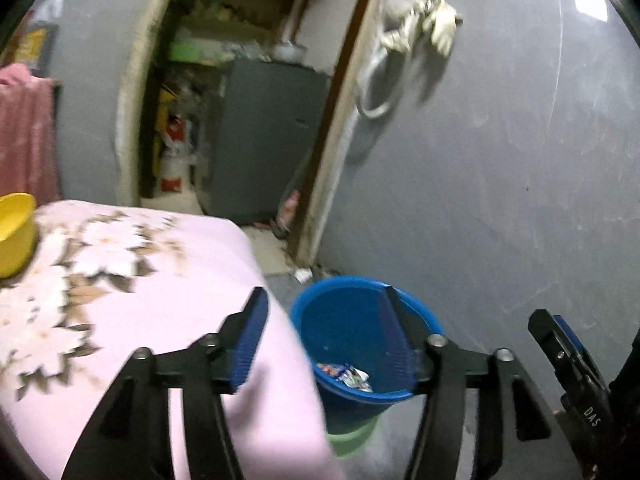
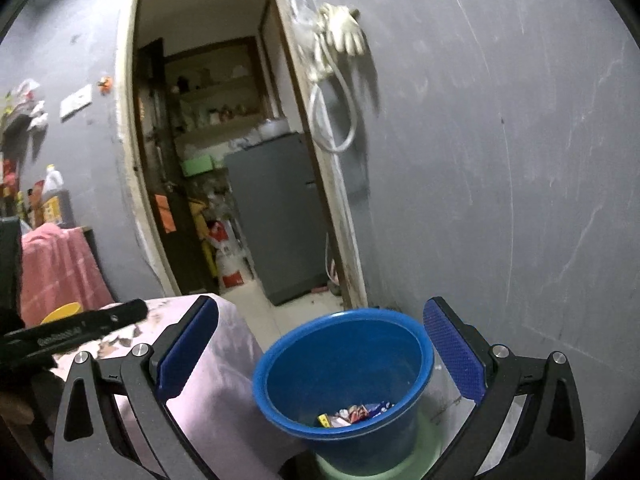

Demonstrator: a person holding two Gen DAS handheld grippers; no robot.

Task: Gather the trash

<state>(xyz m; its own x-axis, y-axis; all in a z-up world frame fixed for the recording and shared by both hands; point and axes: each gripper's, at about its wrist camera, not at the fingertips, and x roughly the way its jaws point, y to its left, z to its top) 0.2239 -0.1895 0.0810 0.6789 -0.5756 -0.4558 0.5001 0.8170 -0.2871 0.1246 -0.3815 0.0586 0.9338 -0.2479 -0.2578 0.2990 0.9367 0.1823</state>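
A blue bucket (image 1: 360,340) stands on the floor beside the pink floral table; it also shows in the right wrist view (image 2: 344,376). Crumpled wrappers (image 1: 346,376) lie at its bottom, seen too in the right wrist view (image 2: 354,414). My left gripper (image 1: 324,320) is open and empty, above the table's corner and the bucket. My right gripper (image 2: 320,344) is open and empty, straddling the bucket from above. The right gripper shows at the left view's right edge (image 1: 560,344), and the left gripper at the right view's left edge (image 2: 80,330).
The pink floral tablecloth (image 1: 132,280) carries a yellow bowl (image 1: 16,232). The bucket sits on a pale green base (image 2: 424,440). A grey wall (image 1: 500,160) is behind, with gloves and a hose (image 2: 336,40) hung. An open doorway (image 2: 224,160) leads to a grey fridge (image 2: 276,216).
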